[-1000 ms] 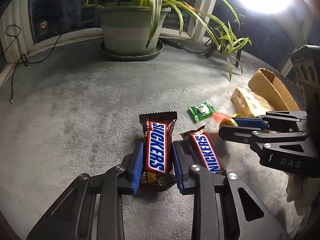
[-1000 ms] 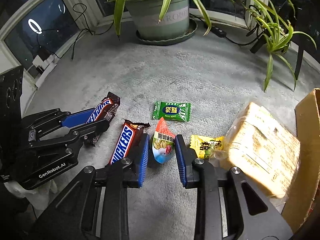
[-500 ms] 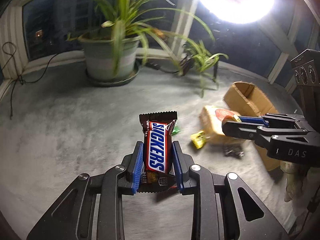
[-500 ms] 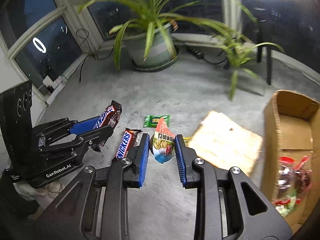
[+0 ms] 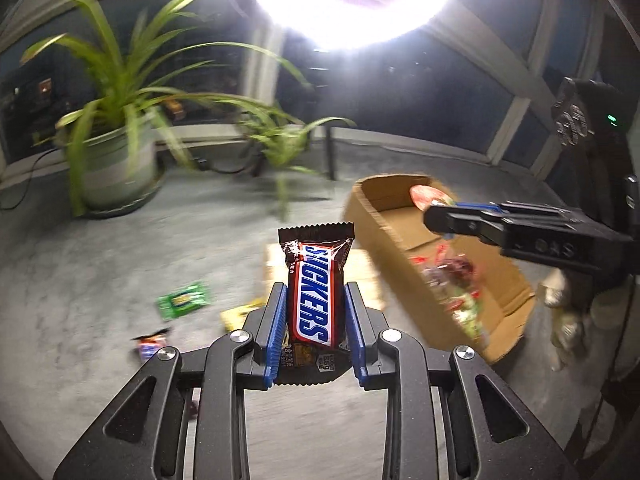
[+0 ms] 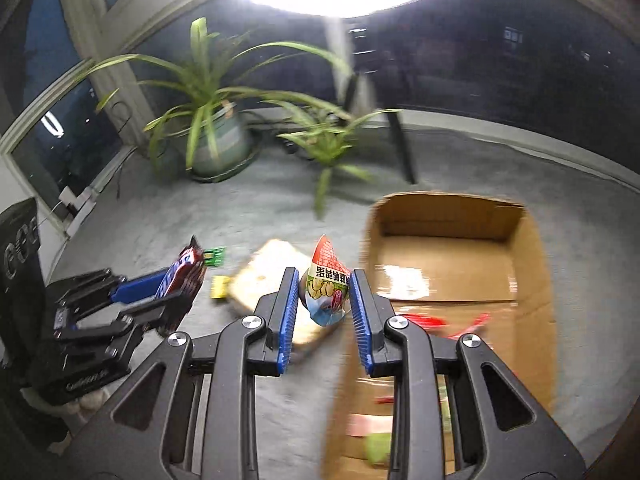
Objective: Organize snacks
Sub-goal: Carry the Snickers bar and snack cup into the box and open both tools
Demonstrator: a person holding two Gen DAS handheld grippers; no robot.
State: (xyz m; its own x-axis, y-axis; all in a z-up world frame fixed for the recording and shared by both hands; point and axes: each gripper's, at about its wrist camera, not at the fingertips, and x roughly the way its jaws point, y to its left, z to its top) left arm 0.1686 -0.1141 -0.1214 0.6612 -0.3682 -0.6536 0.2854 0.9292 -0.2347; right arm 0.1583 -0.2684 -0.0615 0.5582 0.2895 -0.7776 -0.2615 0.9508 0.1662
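Observation:
My left gripper (image 5: 315, 300) is shut on a brown Snickers bar (image 5: 315, 288), held upright above the grey carpet. My right gripper (image 6: 325, 286) is shut on a small pointed snack packet (image 6: 326, 286) with a red brick pattern and green print, close to the near left wall of an open cardboard box (image 6: 532, 276). In the left wrist view the right gripper (image 5: 436, 216) reaches over that cardboard box (image 5: 384, 220), which holds several red and green snack packs. In the right wrist view the left gripper (image 6: 180, 288) shows at the left with its Snickers bar (image 6: 186, 270).
On the carpet lie a second Snickers bar (image 5: 150, 344), a green packet (image 5: 184, 300), a yellow packet (image 5: 240, 314) and a large pale bag (image 6: 264, 276). A potted plant (image 5: 112, 160) and a smaller plant (image 5: 288, 144) stand by the window. A bright lamp glares overhead.
Both grippers have risen off the carpet with their snacks and swung right toward the cardboard box. The right gripper now stands beside the box.

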